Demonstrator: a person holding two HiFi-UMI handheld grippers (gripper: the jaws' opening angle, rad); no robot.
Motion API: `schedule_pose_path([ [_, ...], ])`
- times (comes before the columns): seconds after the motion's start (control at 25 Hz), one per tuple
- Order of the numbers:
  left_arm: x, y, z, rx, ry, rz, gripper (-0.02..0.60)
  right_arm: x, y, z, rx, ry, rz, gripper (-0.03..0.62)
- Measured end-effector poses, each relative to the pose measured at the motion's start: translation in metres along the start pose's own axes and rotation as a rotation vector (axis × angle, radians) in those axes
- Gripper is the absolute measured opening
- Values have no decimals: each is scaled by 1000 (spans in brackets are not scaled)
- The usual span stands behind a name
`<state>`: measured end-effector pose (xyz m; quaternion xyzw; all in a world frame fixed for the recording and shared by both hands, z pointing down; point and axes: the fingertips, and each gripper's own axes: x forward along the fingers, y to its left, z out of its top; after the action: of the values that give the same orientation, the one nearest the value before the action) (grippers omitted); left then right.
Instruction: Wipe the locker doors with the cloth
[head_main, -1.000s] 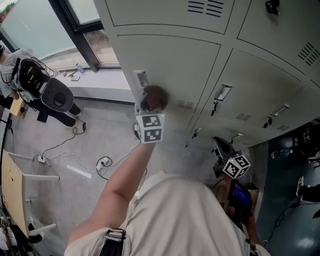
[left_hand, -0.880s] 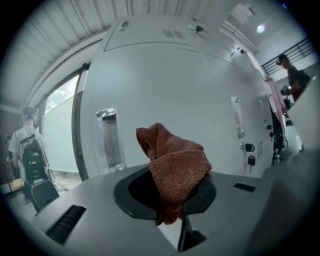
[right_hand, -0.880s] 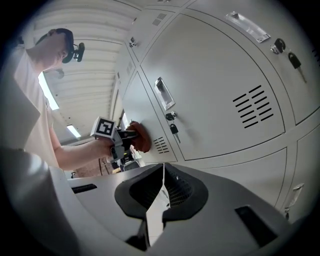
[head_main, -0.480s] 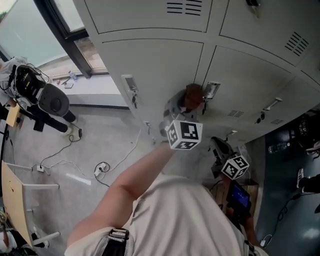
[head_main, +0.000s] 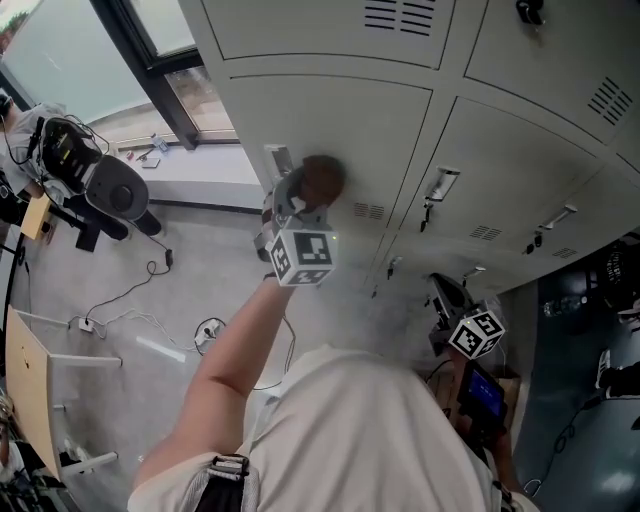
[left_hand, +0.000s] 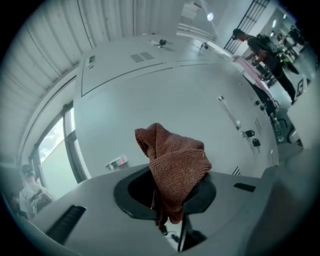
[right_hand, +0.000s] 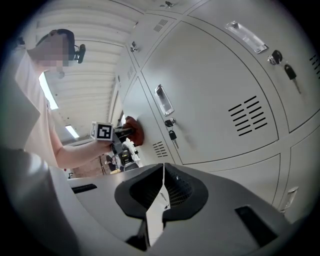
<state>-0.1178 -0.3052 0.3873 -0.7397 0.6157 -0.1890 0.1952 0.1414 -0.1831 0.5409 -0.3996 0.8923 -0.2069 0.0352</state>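
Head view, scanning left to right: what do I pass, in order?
Black equipment on the floor → brown cloth, held in the left tongs → right tongs → locker handle near the right edge.

cloth (head_main: 322, 179) against locker door (head_main: 340, 120) | right gripper (head_main: 446, 300) below-right, seemingly apart

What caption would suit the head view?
Seen from above, the left gripper holds a brown cloth against a grey locker door.
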Motion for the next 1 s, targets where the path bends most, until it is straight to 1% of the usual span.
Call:
schedule_pose_path([
  [0.08, -3, 25, -19, -38, 38, 25, 71, 7, 4, 0, -1, 3, 15, 18],
  [0.12, -5, 34, -26, -64, 43, 19, 71, 10, 6, 0, -2, 4, 22, 18],
  [0.24, -9, 52, -40, -165, 7, -41, 71, 18, 13, -2, -6, 15, 39, 18],
  [0.28, -12, 60, -44, -190, -5, -42, 71, 20, 15, -3, -7, 19, 44, 18],
  [0.36, -18, 77, -51, -210, -17, -2, 71, 24, 19, -5, -9, 27, 52, 18],
  [0.44, -24, 97, -63, -239, -6, 73, 71, 26, 22, -7, -10, 33, 55, 18],
  [0.48, -26, 103, -70, -259, 4, 98, 71, 26, 22, -7, -11, 35, 55, 18],
  [0.52, -26, 104, -78, -266, 19, 103, 71, 26, 22, -8, -10, 38, 54, 18],
  [0.56, -24, 98, -87, -255, 41, 90, 71, 26, 22, -10, -10, 41, 51, 18],
  [0.64, -17, 77, -106, -220, 103, 42, 71, 25, 21, -11, -10, 44, 46, 18],
  [0.68, -14, 67, -118, -221, 140, 26, 71, 25, 21, -11, -11, 43, 44, 18],
  [0.76, -11, 57, -134, -255, 194, 25, 71, 25, 21, -9, -14, 39, 44, 18],
  [0.84, -12, 62, -131, -294, 188, 58, 71, 25, 22, -8, -17, 37, 43, 18],
  [0.92, -18, 79, -109, -318, 129, 112, 71, 23, 21, -6, -16, 34, 39, 18],
  [1.0, -21, 103, -76, -337, 48, 152, 71, 22, 19, -5, -15, 29, 33, 18],
])
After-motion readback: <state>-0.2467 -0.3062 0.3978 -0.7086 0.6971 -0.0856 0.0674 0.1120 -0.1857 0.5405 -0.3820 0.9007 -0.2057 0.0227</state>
